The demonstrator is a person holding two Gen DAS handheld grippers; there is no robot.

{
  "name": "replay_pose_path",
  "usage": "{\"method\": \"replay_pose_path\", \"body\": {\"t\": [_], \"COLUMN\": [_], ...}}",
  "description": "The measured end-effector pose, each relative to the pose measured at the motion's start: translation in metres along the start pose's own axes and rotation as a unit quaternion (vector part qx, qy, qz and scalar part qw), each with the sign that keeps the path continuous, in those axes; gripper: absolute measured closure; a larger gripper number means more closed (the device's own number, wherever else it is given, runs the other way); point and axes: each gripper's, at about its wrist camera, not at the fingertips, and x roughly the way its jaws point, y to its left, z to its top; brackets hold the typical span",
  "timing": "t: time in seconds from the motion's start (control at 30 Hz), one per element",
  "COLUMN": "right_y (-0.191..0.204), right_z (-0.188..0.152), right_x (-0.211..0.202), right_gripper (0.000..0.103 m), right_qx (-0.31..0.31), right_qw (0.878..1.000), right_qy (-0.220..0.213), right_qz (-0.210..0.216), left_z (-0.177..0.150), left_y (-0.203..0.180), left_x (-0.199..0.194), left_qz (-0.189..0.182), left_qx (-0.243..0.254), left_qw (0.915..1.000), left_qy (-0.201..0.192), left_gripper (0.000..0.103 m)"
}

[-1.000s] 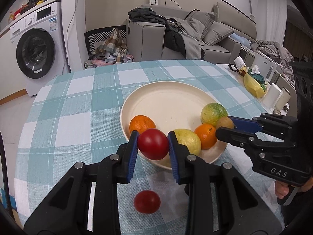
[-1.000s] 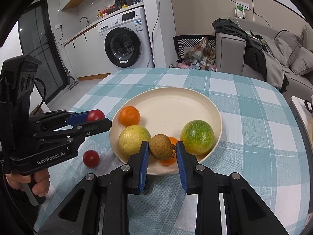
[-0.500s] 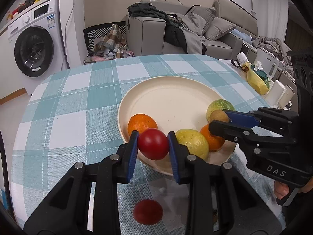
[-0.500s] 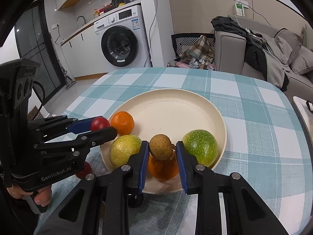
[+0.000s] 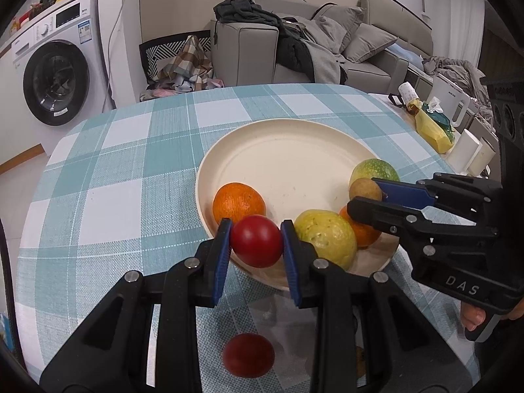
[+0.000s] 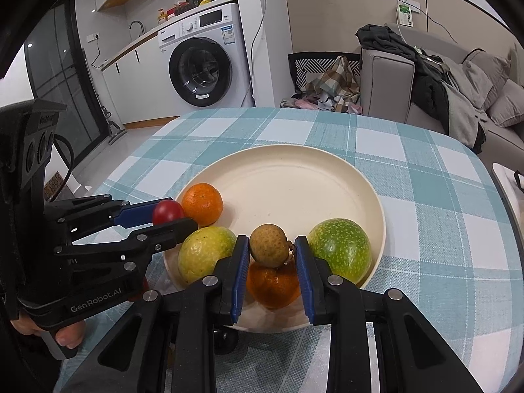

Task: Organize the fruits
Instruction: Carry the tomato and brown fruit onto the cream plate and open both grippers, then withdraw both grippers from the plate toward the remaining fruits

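"DAS" on right gripper [image 5: 366, 201] body; "GenRobot.AI" on left gripper [image 6: 170, 217] body.

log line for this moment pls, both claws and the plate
left claw: shut on red tomato | right claw: shut on brown fruit | plate: four fruits | table: one tomato left

plate [image 6: 360, 177] on table [image 6: 425, 229], centre | two citrus fruits in plate at 9 [image 6: 202, 203] and 6 [image 6: 273, 283] | two passion fruits at 7 [image 6: 204, 257] and 5 [image 6: 340, 249] | tomato on table [image 5: 248, 354] off rim at 7 | washing machine [image 6: 203, 65] behind at 11
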Motion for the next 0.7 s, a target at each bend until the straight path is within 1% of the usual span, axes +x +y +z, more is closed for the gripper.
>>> {"method": "replay_pose_path", "body": {"t": [0.13,0.3,0.33,0.37,0.43,0.5,0.57,0.6,0.63,0.67,0.7], "right_y": [0.0,0.0,-0.001,-0.001,-0.002,-0.001,0.0,0.0,0.0,0.0,0.001], "right_z": [-0.001,-0.002,-0.003,-0.003,-0.004,-0.005,-0.007,-0.008,-0.01,-0.011,-0.013], "right_x": [-0.003,-0.011,-0.013,-0.015,-0.018,-0.022,-0.025,-0.026,-0.028,-0.029,-0.031], "right_gripper": [0.073,0.066,0.066,0.065,0.061,0.053,0.05,0.044,0.04,0.028,0.017], "right_qx": [-0.001,-0.002,-0.001,0.0,0.002,0.0,-0.003,-0.002,-0.001,-0.001,0.0], "right_qw": [1.0,1.0,1.0,1.0,1.0,1.0,1.0,1.0,1.0,1.0,0.999], "right_qy": [-0.007,-0.017,-0.019,-0.021,-0.023,-0.026,-0.026,-0.025,-0.025,-0.024,-0.027], "right_qz": [-0.003,-0.009,-0.009,-0.01,-0.009,-0.012,-0.014,-0.014,-0.013,-0.014,-0.017], "left_z": [-0.002,-0.003,-0.004,-0.003,-0.005,-0.006,-0.009,-0.01,-0.011,-0.013,-0.014], "left_y": [0.001,0.003,0.004,0.004,0.005,0.007,0.009,0.01,0.011,0.012,0.013], "left_x": [-0.001,-0.008,-0.01,-0.012,-0.017,-0.024,-0.031,-0.035,-0.039,-0.044,-0.048], "left_qz": [0.0,-0.005,-0.003,-0.002,-0.001,0.001,0.009,0.013,0.016,0.018,0.019], "left_qx": [-0.003,-0.008,-0.009,-0.01,-0.012,-0.014,-0.016,-0.018,-0.019,-0.02,-0.021], "left_qw": [1.0,0.9999,0.9999,0.9999,0.9998,0.9997,0.9995,0.9994,0.9992,0.999,0.9989], "left_qy": [-0.004,-0.007,-0.007,-0.007,-0.013,-0.018,-0.024,-0.027,-0.031,-0.036,-0.038], "left_gripper": [0.076,0.075,0.073,0.069,0.064,0.055,0.037,0.032,0.025,0.022,0.021]}}
